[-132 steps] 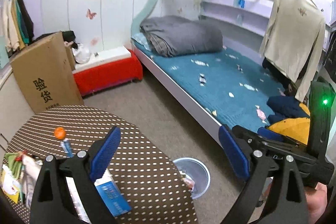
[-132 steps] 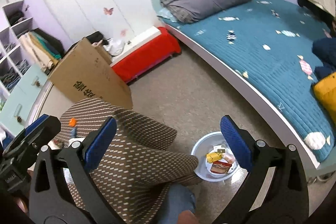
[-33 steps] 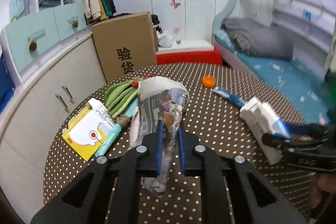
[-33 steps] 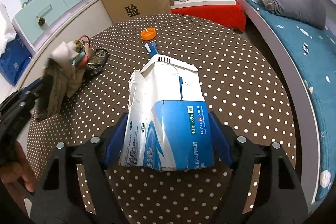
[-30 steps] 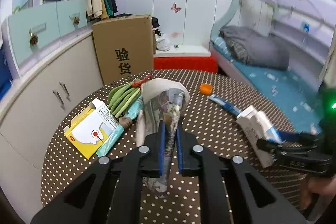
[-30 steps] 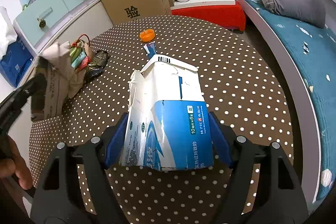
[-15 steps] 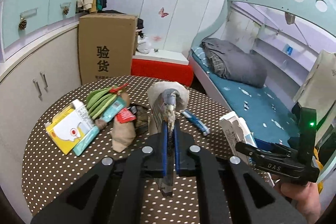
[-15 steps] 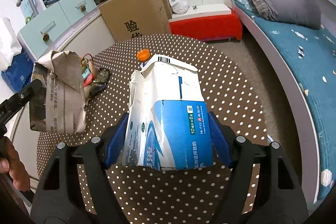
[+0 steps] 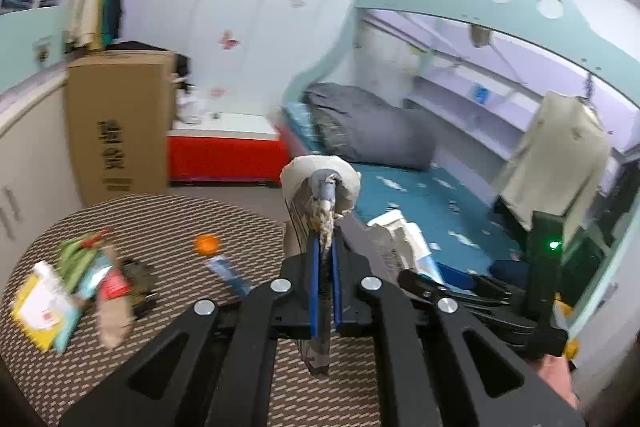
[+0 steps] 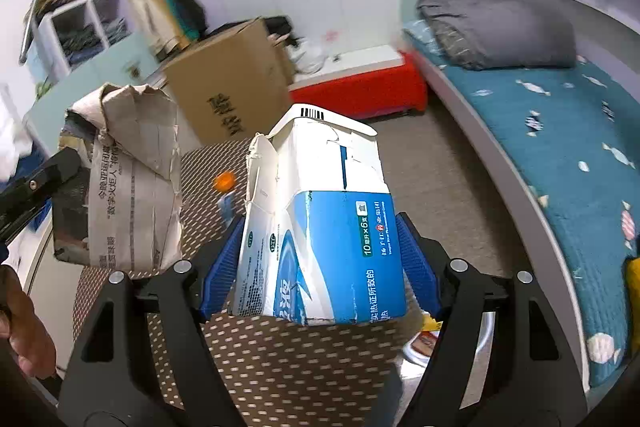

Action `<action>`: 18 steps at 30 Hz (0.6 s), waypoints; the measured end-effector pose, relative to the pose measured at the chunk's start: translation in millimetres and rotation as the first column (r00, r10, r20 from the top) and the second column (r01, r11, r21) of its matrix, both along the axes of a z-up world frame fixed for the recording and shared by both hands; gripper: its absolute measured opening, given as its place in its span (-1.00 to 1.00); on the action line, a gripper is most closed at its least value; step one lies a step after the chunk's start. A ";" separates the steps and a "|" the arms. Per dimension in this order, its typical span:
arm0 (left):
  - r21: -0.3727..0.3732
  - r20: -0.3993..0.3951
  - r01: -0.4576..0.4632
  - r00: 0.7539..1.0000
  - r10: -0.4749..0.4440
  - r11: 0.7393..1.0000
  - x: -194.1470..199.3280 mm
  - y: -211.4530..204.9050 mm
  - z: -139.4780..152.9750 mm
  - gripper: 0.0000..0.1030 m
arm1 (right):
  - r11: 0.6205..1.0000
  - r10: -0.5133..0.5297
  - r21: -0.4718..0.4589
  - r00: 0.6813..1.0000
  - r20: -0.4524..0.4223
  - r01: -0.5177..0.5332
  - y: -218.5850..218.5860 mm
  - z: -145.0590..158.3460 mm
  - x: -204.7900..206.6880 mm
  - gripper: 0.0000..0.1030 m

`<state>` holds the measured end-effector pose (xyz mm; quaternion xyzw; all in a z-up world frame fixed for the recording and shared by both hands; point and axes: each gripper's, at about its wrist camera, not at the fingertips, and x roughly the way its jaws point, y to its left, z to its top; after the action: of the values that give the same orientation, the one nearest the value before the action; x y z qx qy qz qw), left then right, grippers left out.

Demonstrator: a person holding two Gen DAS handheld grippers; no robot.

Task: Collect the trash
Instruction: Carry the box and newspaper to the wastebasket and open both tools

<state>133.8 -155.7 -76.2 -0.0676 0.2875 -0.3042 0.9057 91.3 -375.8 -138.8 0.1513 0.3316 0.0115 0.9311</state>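
Trash rides in both grippers: your left gripper (image 9: 325,291) pinches the crumpled grey newspaper (image 10: 132,183), your right gripper (image 10: 316,267) clamps the torn blue-and-white carton (image 10: 320,223). Carry both level over the pale plastic bin (image 10: 480,339), then let go.

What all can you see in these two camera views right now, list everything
newspaper: 1, grey-beige, crumpled, in left gripper
carton: 1, white and blue, torn, in right gripper
table: 1, brown dotted cloth, below
orange cap: 1, on table
wrapper pile: several, mixed colours, table's left edge
bin: 1, pale, on floor beside table
cardboard box: 1, brown, by wall
bed: 1, teal cover
fingers: blue pads, both grippers
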 end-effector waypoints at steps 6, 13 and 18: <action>-0.020 -0.027 0.124 0.992 -0.124 0.992 5.9 -66.5 3.0 -0.90 | 0.993 -0.117 -0.006 0.993 -0.002 0.117 -58.4 0.0 -14.3 0.40; -0.001 -0.146 0.247 0.959 -0.244 0.969 20.8 -150.5 -27.2 -0.90 | 0.970 -0.237 0.030 0.966 -0.102 0.241 -127.5 -46.5 -22.4 0.41; 0.047 -0.220 0.294 0.935 -0.277 0.955 27.9 -200.8 -62.1 -0.90 | 0.951 -0.276 0.082 0.939 -0.207 0.298 -162.1 -100.9 -19.3 0.41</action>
<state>161.7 -356.4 -138.3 -0.0212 0.4003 -0.4120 0.8183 72.1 -537.9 -239.7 0.2505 0.3933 -0.1208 0.8763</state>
